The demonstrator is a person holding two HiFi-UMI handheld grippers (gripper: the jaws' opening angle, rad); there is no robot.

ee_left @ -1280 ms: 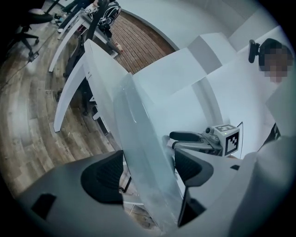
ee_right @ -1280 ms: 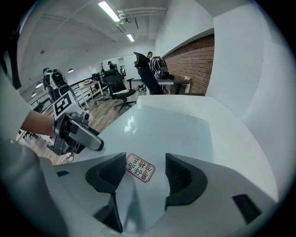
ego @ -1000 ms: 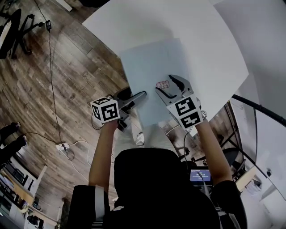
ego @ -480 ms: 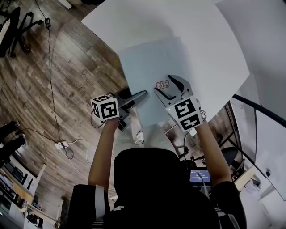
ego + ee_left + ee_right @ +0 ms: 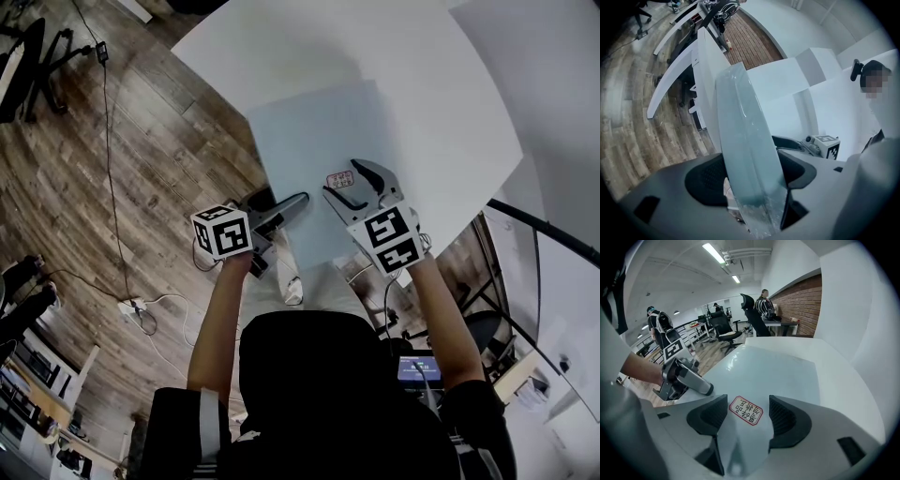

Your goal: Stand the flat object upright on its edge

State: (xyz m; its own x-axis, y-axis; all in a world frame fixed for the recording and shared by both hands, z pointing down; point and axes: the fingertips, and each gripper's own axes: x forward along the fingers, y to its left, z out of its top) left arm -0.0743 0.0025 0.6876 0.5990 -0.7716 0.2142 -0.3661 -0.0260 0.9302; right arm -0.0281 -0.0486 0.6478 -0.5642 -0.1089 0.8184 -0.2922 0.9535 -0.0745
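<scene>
A thin, pale grey-blue board (image 5: 314,141) lies flat on the white desk (image 5: 431,84), at its near edge, close to the person. The left claw (image 5: 754,176) comes in from the side over the wooden floor (image 5: 112,169) and is closed on the board's left edge, one pad pressed against each face. The right claw (image 5: 747,413) is wide open over the near part of the board and grips nothing. A small red-bordered label (image 5: 746,410) on the board's top face shows between its two jaws. Whether its tips touch the board cannot be told.
</scene>
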